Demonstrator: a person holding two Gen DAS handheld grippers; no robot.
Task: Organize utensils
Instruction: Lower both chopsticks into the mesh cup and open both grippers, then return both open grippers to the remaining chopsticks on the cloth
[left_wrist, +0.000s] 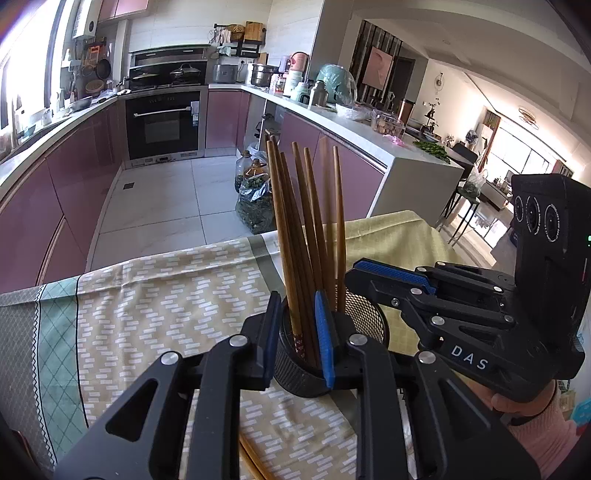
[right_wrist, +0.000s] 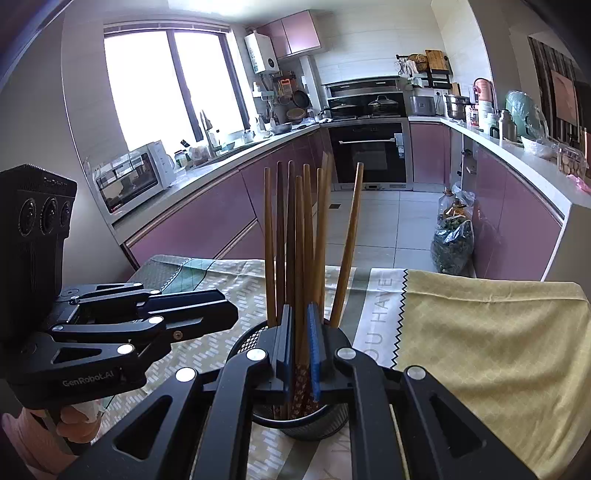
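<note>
A black mesh holder stands on the table with several wooden chopsticks upright in it. My left gripper is shut on the near rim of the holder, one finger outside and one inside. My right gripper is shut on a chopstick with a patterned lower end, held upright inside the holder. The right gripper also shows in the left wrist view, and the left gripper shows in the right wrist view. Two more chopsticks lie on the cloth under my left gripper.
The table wears a patterned beige and green cloth and a yellow cloth. Beyond its far edge are the tiled kitchen floor, pink cabinets, an oven and bags of greens.
</note>
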